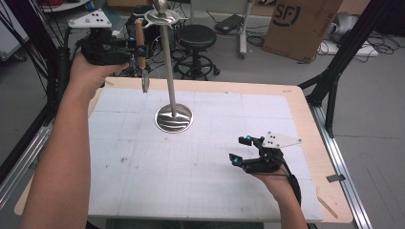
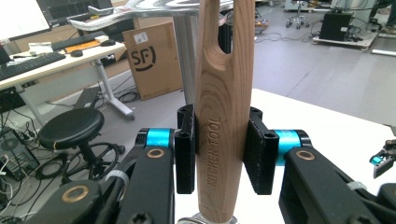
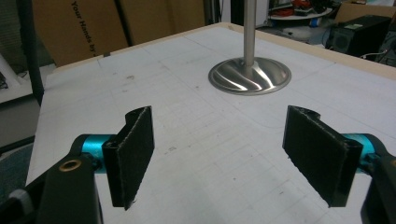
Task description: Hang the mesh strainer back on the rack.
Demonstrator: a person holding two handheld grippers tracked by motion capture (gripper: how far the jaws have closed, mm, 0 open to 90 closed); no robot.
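Nearest the camera, the right gripper rests low over the white gridded mat, jaws spread and empty. Farther back, the left gripper hangs raised, its jaws pinching the wooden handle of a kitchen utensil held upright just beside the steel hanging stand, near its top ring. The utensil, possibly a small spatula, appears not yet hooked on; hanging and releasing it remain.
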